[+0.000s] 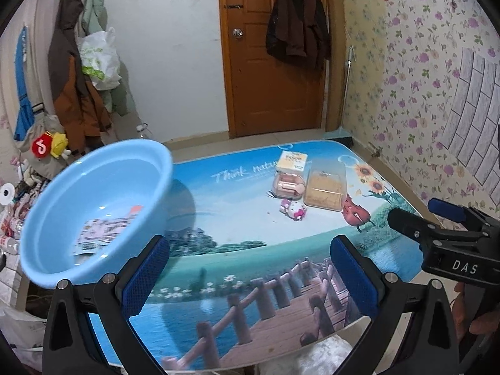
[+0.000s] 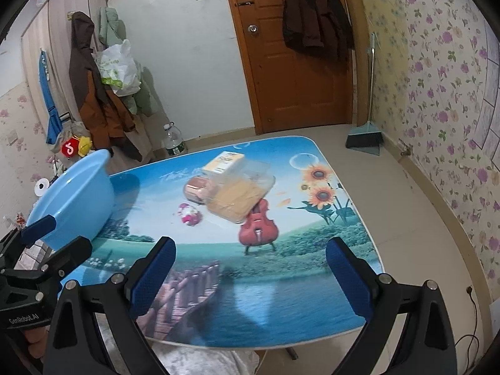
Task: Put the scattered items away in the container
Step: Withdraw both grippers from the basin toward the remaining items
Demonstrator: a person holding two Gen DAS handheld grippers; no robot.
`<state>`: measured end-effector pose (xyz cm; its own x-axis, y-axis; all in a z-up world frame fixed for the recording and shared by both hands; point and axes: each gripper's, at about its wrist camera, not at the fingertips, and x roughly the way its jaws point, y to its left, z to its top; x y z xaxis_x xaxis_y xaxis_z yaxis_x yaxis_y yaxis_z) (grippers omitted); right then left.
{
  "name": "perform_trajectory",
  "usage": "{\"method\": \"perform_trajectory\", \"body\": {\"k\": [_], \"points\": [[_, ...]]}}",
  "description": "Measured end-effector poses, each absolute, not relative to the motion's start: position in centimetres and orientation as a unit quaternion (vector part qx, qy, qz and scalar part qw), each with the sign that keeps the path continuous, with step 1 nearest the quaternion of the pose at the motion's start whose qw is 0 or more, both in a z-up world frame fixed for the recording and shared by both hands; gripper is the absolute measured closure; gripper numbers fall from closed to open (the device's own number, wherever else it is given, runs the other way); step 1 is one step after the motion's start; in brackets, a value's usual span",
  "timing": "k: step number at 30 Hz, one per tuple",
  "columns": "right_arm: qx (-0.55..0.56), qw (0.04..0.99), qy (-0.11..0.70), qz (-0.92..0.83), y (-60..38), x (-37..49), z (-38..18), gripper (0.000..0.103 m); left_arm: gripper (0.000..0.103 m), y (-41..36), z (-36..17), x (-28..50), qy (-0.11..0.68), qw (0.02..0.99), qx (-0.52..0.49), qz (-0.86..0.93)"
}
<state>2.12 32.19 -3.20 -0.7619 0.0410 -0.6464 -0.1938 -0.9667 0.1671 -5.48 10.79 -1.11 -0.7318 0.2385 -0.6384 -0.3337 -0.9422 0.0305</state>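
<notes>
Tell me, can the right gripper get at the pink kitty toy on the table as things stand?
Probably yes. The right gripper is open and empty, and the pink kitty toy stands apart from the clear boxes, with only bare table between.

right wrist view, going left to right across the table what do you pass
light blue plastic basin → small pink and white cat toy → clear plastic box with tan contents → printed sunflowers on the tabletop
</notes>
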Motion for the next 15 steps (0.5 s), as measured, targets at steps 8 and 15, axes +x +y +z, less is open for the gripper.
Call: {"method": "perform_trajectory", "body": {"k": [8, 15], "points": [[-0.365, 0.036, 0.069, 0.928, 33.6, -2.3, -4.4, 0.005, 0.0, 13.6, -3.6, -8.9, 0.088, 0.172, -0.36, 0.913], [-0.39, -0.008, 0.021, 0.921, 34.4, -6.4, -5.7, 0.005, 0.0, 15.2, -5.5, -12.2, 0.093, 0.185, -0.391, 0.897]]}}
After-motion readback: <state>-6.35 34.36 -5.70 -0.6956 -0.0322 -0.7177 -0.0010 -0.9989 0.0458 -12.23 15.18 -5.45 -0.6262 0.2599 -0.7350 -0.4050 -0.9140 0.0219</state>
